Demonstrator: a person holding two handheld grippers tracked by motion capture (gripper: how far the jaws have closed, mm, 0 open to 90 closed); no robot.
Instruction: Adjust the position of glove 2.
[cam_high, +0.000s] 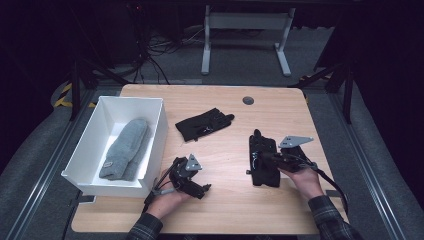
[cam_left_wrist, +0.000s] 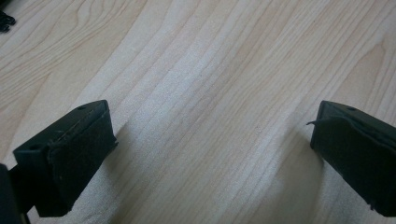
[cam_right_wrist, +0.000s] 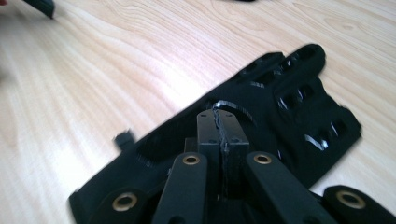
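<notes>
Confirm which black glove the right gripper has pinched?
The black glove near the table's right side, under the right gripper, whose jaws are shut on its fabric. The other black glove lies untouched at mid-table, beside the white bin.

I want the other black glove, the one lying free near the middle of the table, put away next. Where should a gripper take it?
Take the free black glove by its cuff end, nearest the white bin, probably coming from above with the open left gripper. It lies flat and limp, so pinching an edge fold seems easiest.

Each black tool (cam_high: 256, 159) carries a grey three-cornered plate, brass-ringed pivots and a trailing cable; sleeves are plaid.
</notes>
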